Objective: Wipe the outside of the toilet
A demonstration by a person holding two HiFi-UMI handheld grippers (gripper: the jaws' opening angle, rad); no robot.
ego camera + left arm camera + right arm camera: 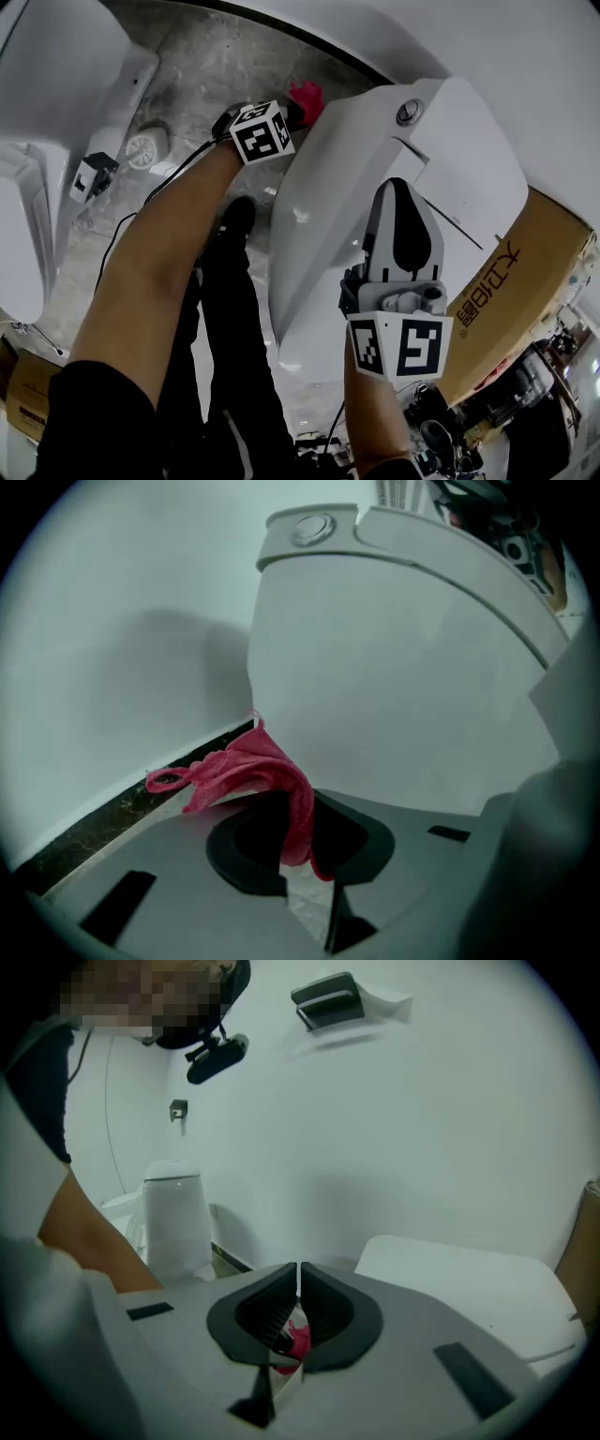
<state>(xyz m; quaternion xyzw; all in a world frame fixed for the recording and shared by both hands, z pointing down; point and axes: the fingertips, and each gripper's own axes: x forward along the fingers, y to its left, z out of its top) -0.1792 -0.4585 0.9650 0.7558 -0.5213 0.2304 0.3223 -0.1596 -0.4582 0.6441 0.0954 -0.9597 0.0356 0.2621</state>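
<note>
Starting nearest, at the left gripper [295,832]: clenched tight on a red cloth [248,766]. Pinched right between the jaws, spilling out ahead and to the left of them, long way running left to right, little loop at the far left end. Hard to say whether touching the toilet [394,686] at the top corner or just sitting beside it.

Just past those jaws, looking straight at the toilet's smooth white side. Standing upright, tank end nearest, flush button [314,527] up top, lid [450,560] stretching away to the right of the jaws. Left of the jaws, a plain white wall [112,649] with a dark baseboard strip [103,817] along the bottom.

Over at the right gripper [298,1274]: jaws pressed together, tips meeting, gripping nothing, only a speck of red peeking through the opening behind them. Right of those jaws, the flat white toilet top. Further right, a cardboard box [589,1232]. Well off to the left, a second toilet [173,1218] against the wall. Grey stone-look floor [202,66] under everything.
</note>
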